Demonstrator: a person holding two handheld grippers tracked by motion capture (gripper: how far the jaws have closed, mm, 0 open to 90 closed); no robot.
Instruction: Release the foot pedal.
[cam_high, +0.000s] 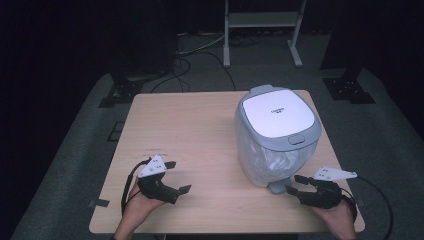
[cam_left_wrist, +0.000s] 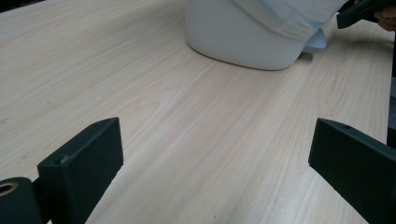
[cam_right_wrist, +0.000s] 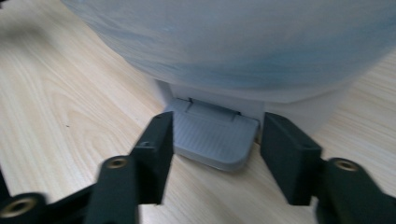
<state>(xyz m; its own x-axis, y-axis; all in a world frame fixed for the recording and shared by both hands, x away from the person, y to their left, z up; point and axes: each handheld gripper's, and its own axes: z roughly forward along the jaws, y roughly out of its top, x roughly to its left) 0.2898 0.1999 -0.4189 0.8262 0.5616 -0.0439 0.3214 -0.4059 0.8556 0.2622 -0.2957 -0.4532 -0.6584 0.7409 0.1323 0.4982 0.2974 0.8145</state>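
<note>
A white pedal bin (cam_high: 277, 130) with a grey-rimmed lid and a plastic liner stands on the right half of the wooden table (cam_high: 200, 125). Its grey foot pedal (cam_high: 276, 187) sticks out toward me at the base. My right gripper (cam_high: 294, 184) is open just in front of it. In the right gripper view the pedal (cam_right_wrist: 212, 135) lies between the two spread jaws, with no pad pressing on it. My left gripper (cam_high: 180, 176) is open over bare wood at the front left, nothing between its jaws. The left gripper view has the bin (cam_left_wrist: 243, 37) far ahead.
The table's front edge runs just under both hands. Beyond the table, on grey carpet, stand a white metal frame (cam_high: 262, 30), black stand feet (cam_high: 125, 87) and loose cables (cam_high: 200, 55). The other hand's gripper (cam_left_wrist: 362, 11) shows at the top right of the left gripper view.
</note>
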